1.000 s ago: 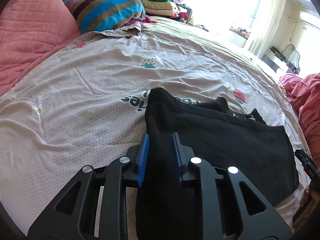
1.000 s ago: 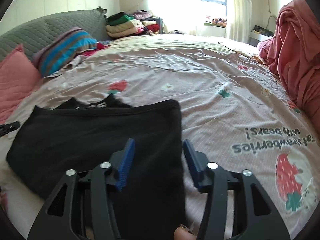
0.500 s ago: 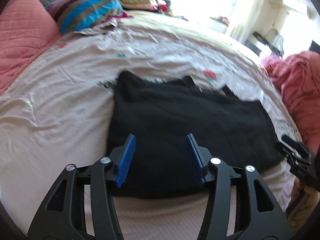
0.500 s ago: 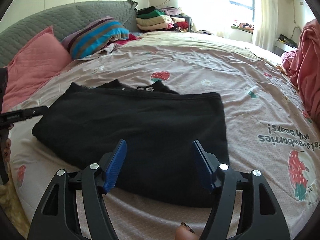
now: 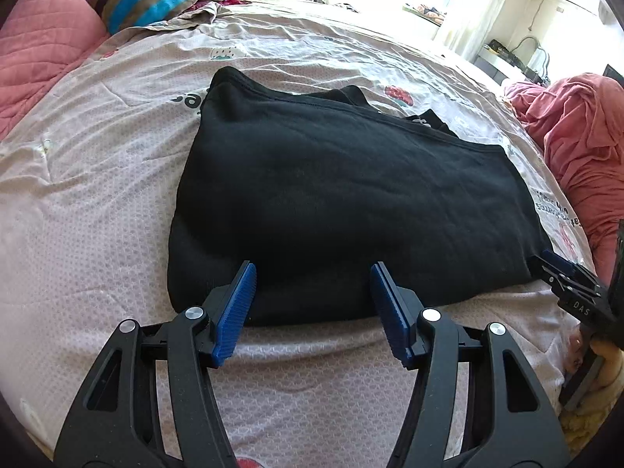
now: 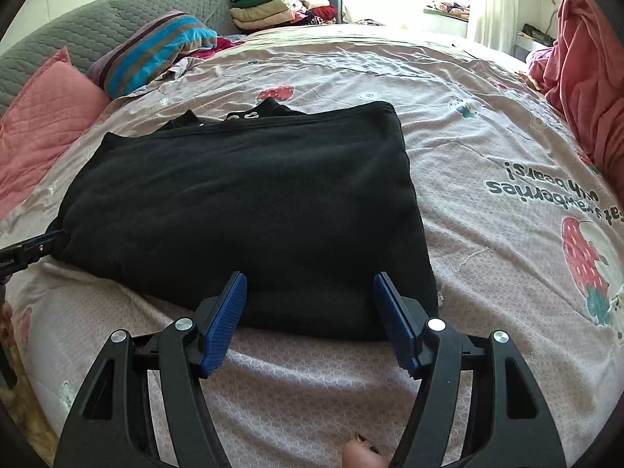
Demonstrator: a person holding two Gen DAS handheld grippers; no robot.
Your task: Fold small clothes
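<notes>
over the black garment (image 5: 351,210), both hand-held grippers (image 5: 312,304) (image 6: 310,312) gape empty, left just opened.

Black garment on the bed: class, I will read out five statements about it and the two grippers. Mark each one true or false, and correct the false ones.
1. The black garment lies folded on the bedsheet. True.
2. The left gripper is clamped on it. False: its jaws, just opened, stand apart with nothing pinched.
3. The right gripper is open. True.
4. A striped pillow lies on the garment. False: it sits apart, by the headboard.
5. Folded clothes are stacked beyond the bed. True.
</notes>
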